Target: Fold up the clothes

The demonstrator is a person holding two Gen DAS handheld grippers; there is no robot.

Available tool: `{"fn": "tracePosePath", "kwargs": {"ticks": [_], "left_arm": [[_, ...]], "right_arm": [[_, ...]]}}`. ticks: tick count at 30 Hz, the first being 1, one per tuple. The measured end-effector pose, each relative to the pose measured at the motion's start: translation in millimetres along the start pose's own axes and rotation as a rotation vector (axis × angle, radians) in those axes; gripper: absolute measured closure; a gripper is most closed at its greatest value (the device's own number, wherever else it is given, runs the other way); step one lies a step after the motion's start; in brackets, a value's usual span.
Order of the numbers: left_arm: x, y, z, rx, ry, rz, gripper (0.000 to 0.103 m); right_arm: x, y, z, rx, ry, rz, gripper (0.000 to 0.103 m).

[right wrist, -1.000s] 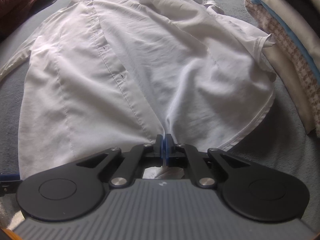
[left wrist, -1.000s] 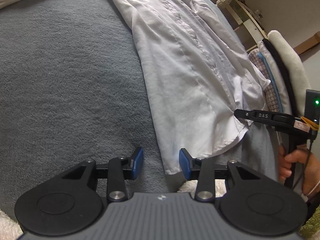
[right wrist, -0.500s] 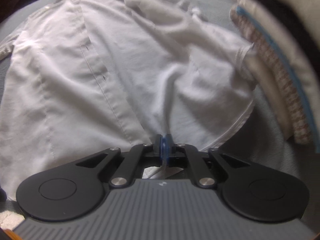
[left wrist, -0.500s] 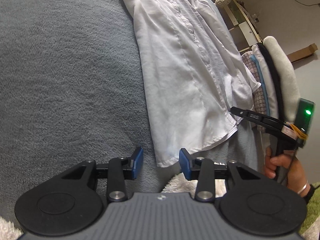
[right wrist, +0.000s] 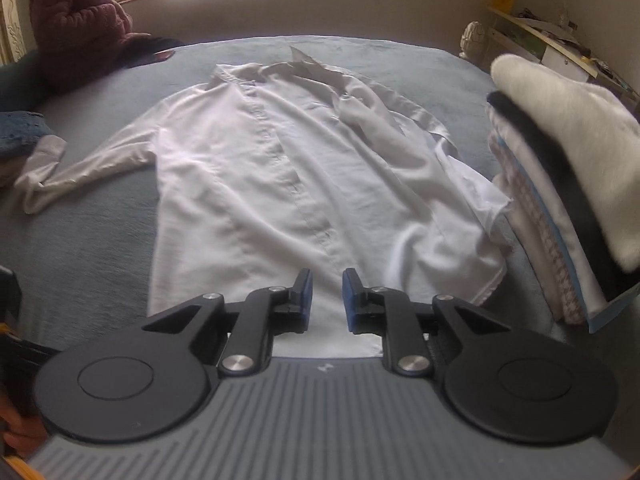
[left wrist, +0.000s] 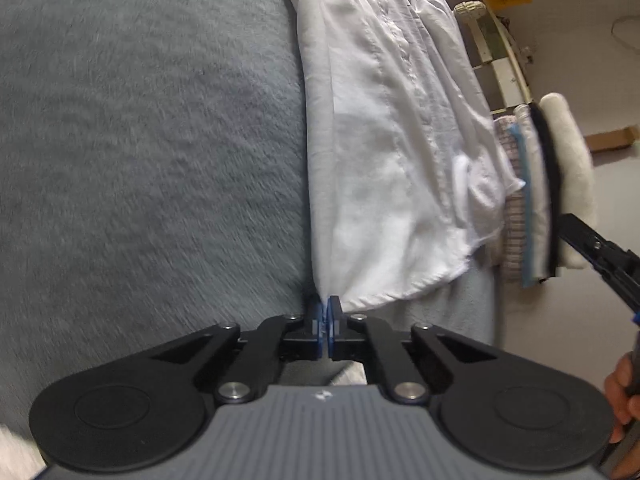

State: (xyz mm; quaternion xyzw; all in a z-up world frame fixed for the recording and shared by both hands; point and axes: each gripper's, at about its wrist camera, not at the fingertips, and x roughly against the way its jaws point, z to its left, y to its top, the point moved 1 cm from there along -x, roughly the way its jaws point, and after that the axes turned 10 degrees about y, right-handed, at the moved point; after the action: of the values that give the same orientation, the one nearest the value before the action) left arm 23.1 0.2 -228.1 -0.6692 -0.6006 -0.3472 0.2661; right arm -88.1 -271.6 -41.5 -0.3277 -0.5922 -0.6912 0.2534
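Note:
A white button-up shirt (right wrist: 280, 184) lies spread front-up on a grey blanket (right wrist: 80, 248), collar at the far end, one sleeve stretched out to the left. My left gripper (left wrist: 325, 312) is shut on the shirt's (left wrist: 380, 160) hem corner, and the cloth runs taut away from its blue pads. My right gripper (right wrist: 327, 296) hovers above the hem in the middle; its jaws are opening and nothing is pinched between them. The right gripper's black frame (left wrist: 600, 248) also shows at the right edge of the left wrist view.
A stack of folded clothes (right wrist: 560, 200) topped by a white fleece sits right of the shirt, touching its edge. A person in a dark red sweater (right wrist: 76, 20) sits at the far left. Blue fabric (right wrist: 20, 136) lies near the sleeve cuff. A cluttered shelf (right wrist: 552, 40) stands far right.
My left gripper went from open to shut on the shirt's hem corner. My right gripper let go of the hem, opened and rose, so the whole shirt now shows.

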Motion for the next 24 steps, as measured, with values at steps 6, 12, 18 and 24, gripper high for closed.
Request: {"fn": "tracePosePath", "kwargs": {"ticks": [6,12,18,24], "left_arm": [[-2.3,-2.8,-6.4,0.023,-0.018,0.02,0.101],[-6.7,-2.1,-3.9,0.022,0.05,0.034,0.1],[-8.6,-3.9,-9.4,0.004,0.093,0.059,0.086],[14.0,-6.2,-15.3,0.001,0.131,-0.002,0.073]], "right_arm": [[-11.4,12.4,27.9,0.113,0.001,0.044,0.086],[-42.6,13.0,33.6,0.131,0.047,0.095,0.084],[-66.7,9.8,23.6,0.06,0.12,0.118,0.084],[-70.3,1.4,-14.5,0.014,0.127,0.128,0.084]]}}
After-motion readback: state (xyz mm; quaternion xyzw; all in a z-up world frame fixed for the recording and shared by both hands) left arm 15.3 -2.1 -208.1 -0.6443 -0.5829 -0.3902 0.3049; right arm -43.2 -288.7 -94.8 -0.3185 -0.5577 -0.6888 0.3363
